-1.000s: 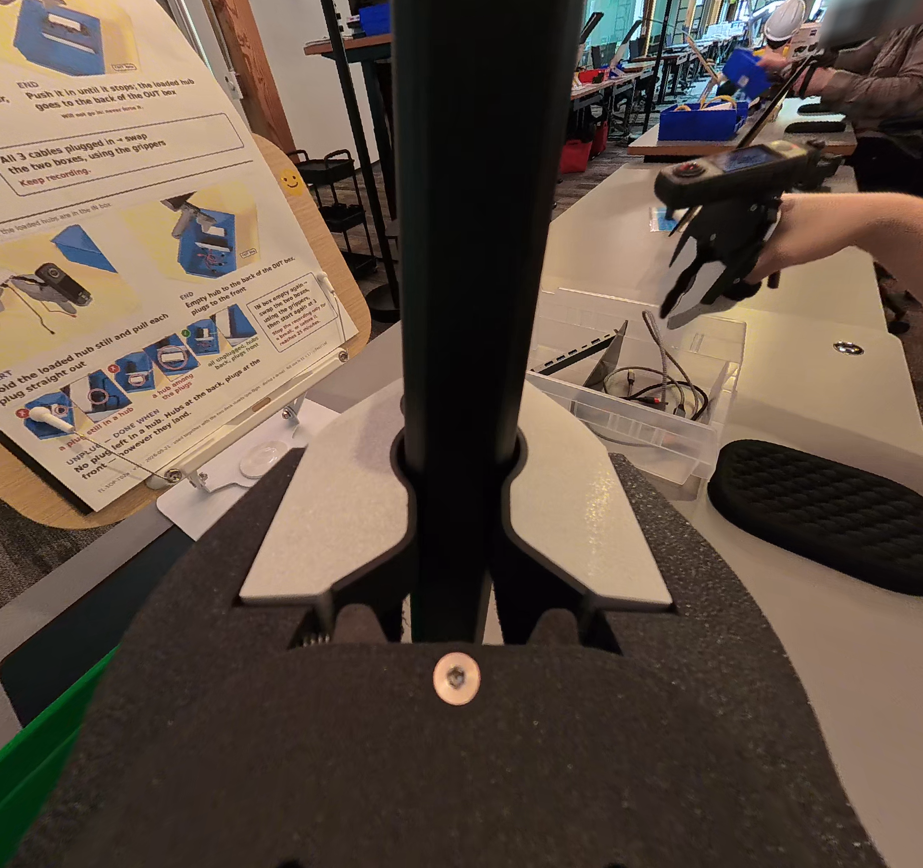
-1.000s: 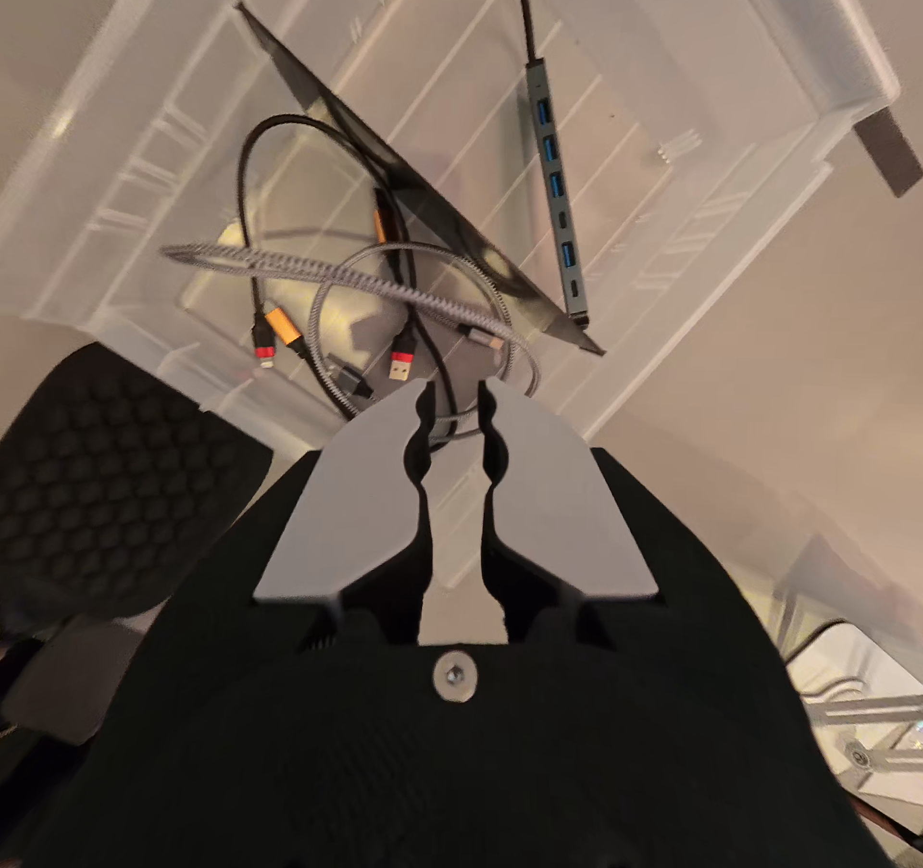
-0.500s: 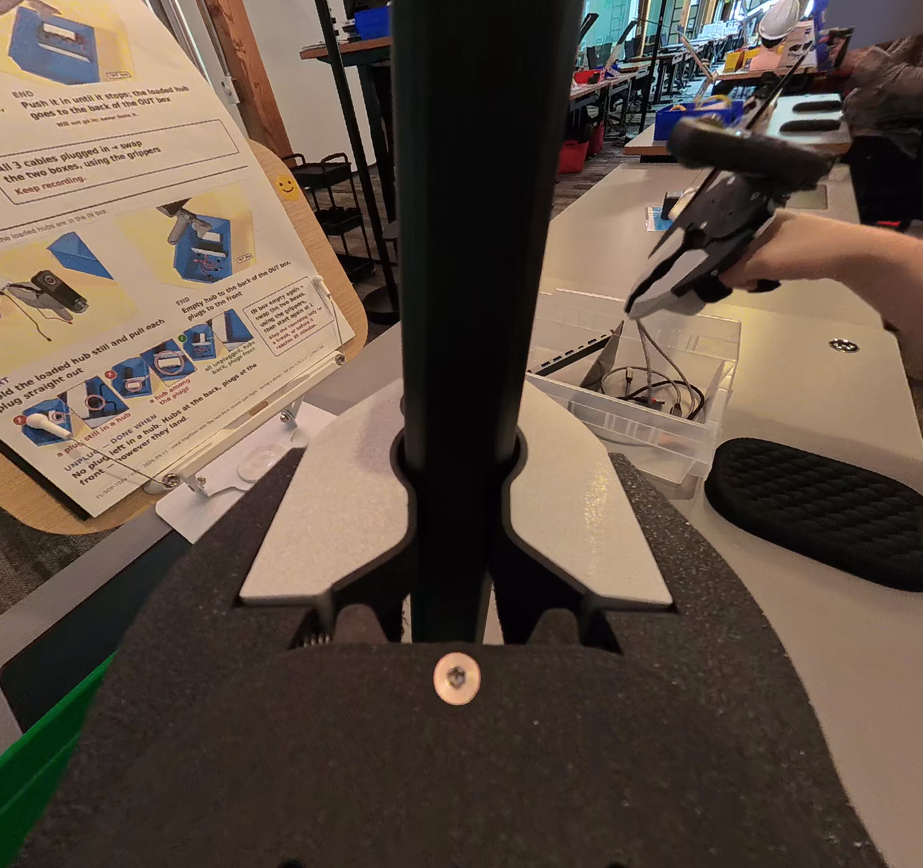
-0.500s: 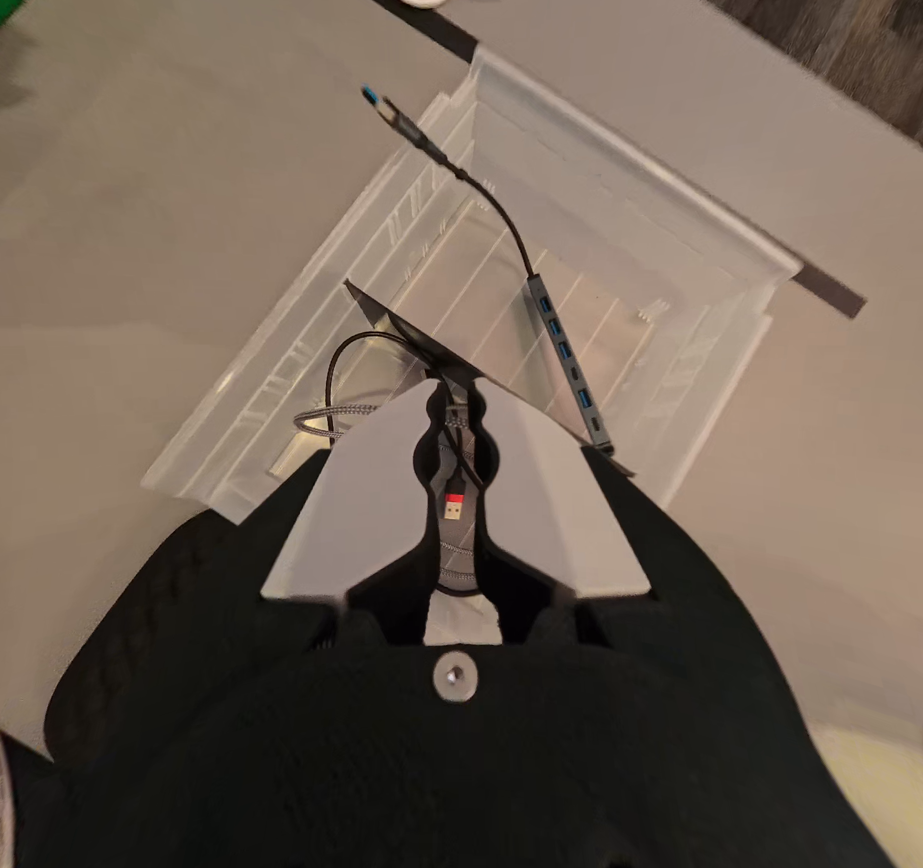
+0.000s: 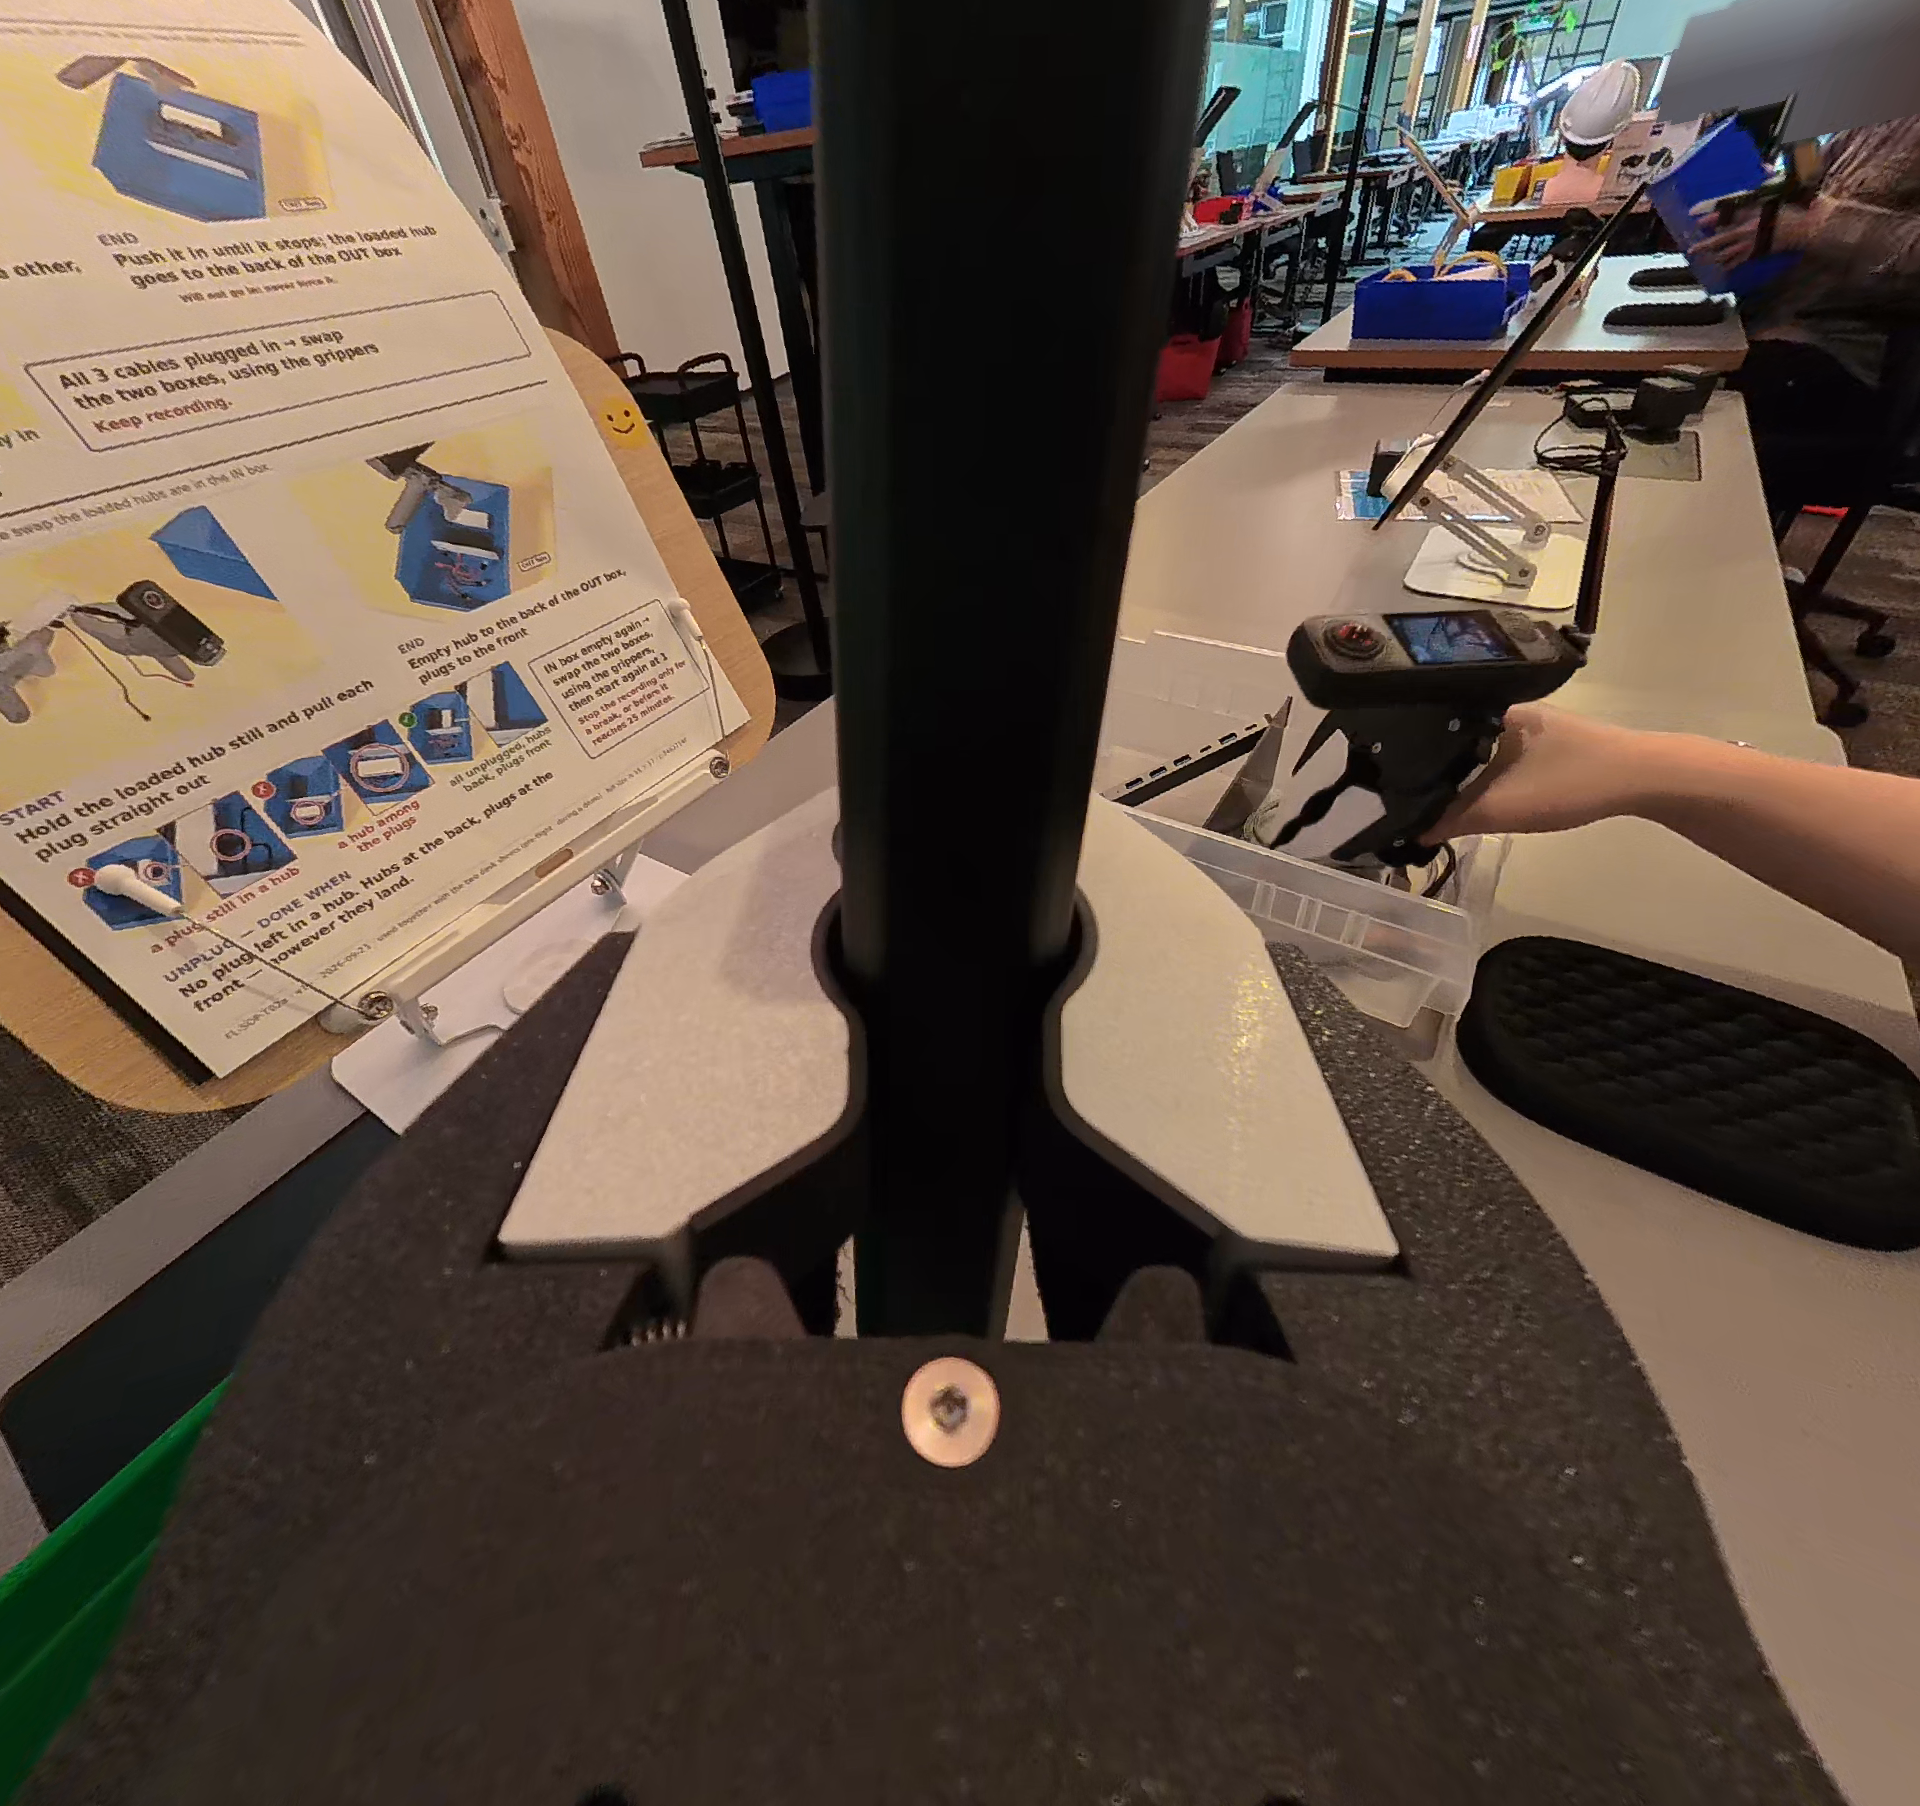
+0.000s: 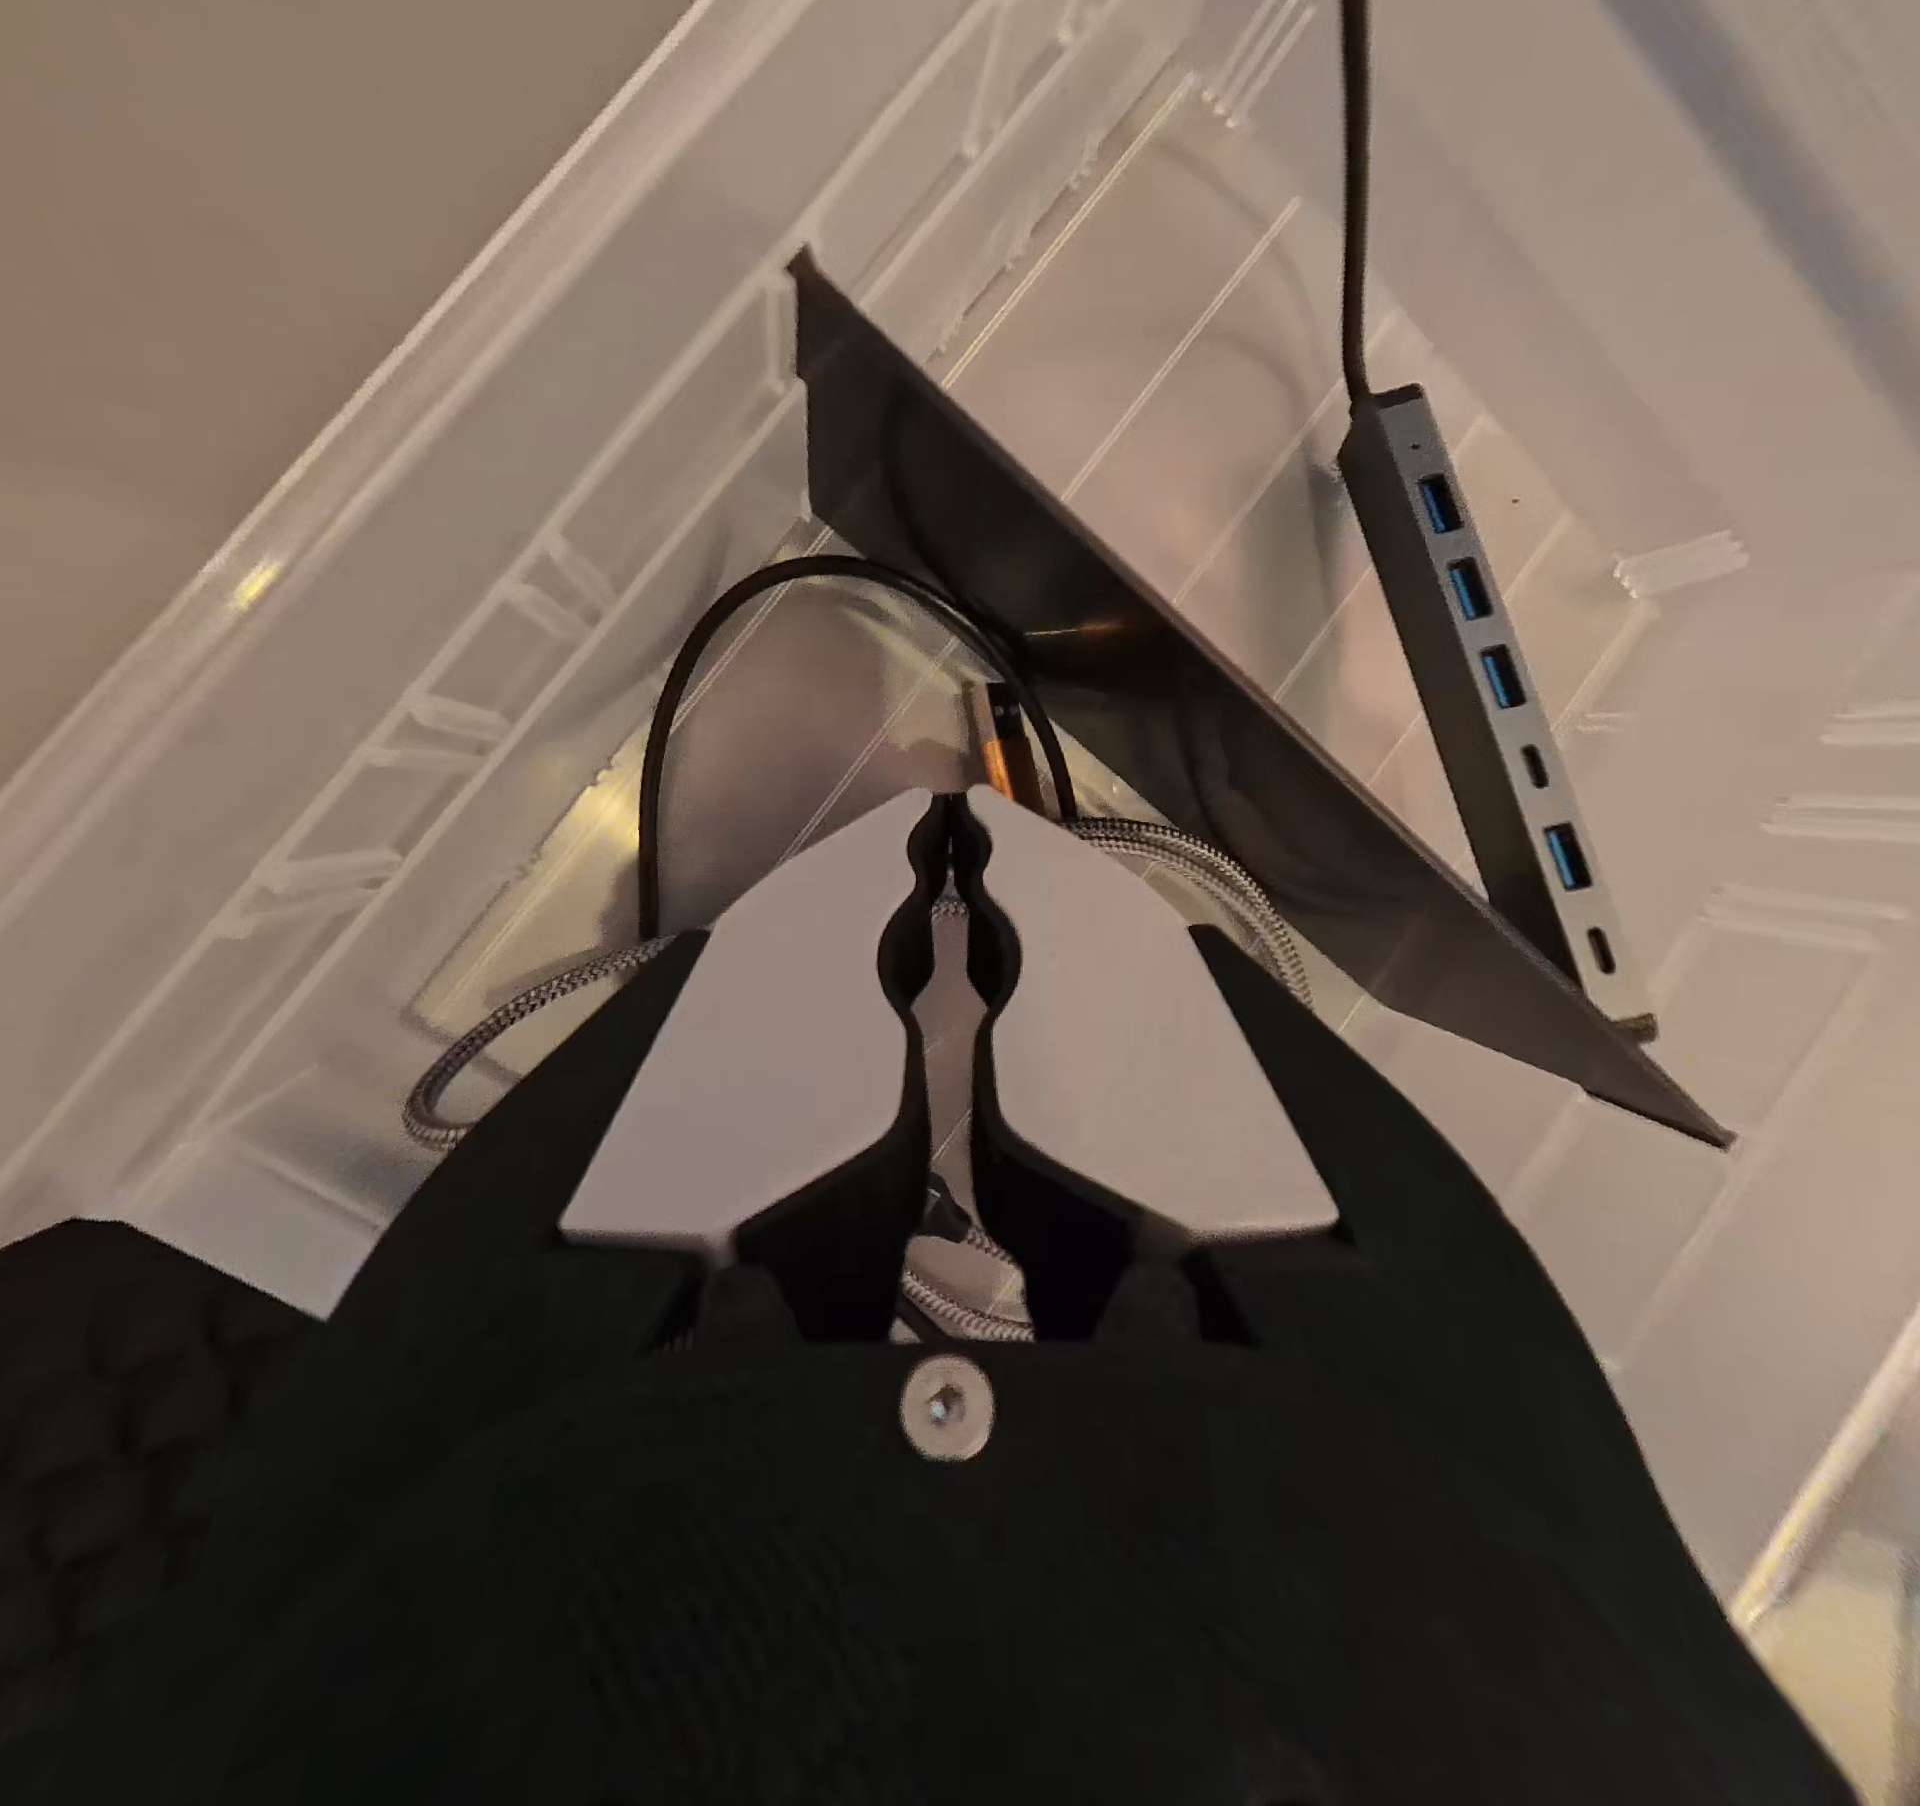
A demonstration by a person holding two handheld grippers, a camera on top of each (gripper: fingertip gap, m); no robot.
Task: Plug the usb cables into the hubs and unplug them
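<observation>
My left gripper (image 5: 961, 883) is shut on a black upright bar (image 5: 987, 406) that fills the middle of the left wrist view. My right gripper (image 6: 951, 806) is down inside the clear bin (image 6: 520, 468), and also shows in the left wrist view (image 5: 1340, 821). Its fingertips are pinched together on a thin black cable (image 6: 665, 717). An orange plug (image 6: 1006, 754) lies just past the tips. A grey braided cable (image 6: 499, 1029) loops under the fingers. A grey hub (image 6: 1496, 696) with blue ports lies behind a dark divider (image 6: 1195, 717).
An instruction board (image 5: 312, 561) stands at the left. A black padded mat (image 5: 1704, 1081) lies right of the clear bin (image 5: 1340, 909). A green bin edge (image 5: 62, 1600) shows at the lower left. A tablet on a stand (image 5: 1475, 406) is farther back. Tip to tip, the grippers are about 40 cm apart.
My right gripper lifted above the bin with a red-tipped plug hanging between its fingers, then came back down into the bin. My left gripper has stayed on the bar.
</observation>
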